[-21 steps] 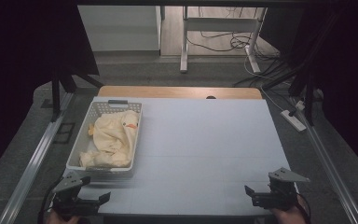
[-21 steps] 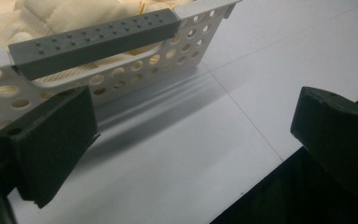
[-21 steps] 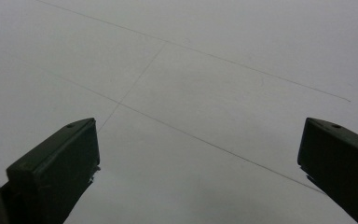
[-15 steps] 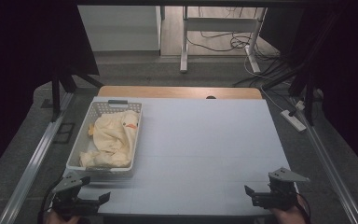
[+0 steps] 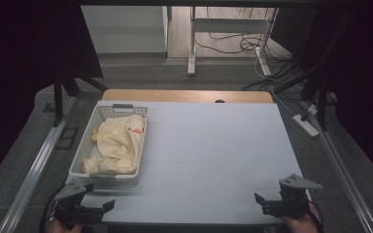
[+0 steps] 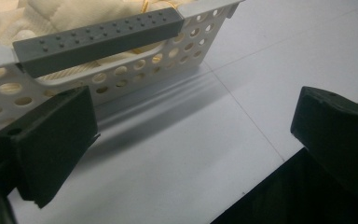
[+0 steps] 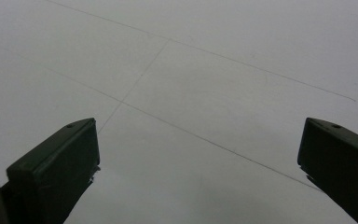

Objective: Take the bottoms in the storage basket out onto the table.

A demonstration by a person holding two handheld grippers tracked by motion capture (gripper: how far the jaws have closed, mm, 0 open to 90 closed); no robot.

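Note:
A white perforated basket stands on the left side of the white table; a cream-yellow quilted cloth with a small orange mark lies bunched inside it. My left gripper rests at the table's front left corner, just in front of the basket, jaws wide apart and empty. In the left gripper view the basket's near wall and its grey handle sit close ahead of my left gripper. My right gripper sits at the front right corner, open with nothing between its jaws, over bare tabletop in the right gripper view.
A wooden strip edges the table's far side. Metal rails run along both sides. A white power strip and cables lie on the floor at the right, table legs stand beyond, and dark curtains hang at both sides.

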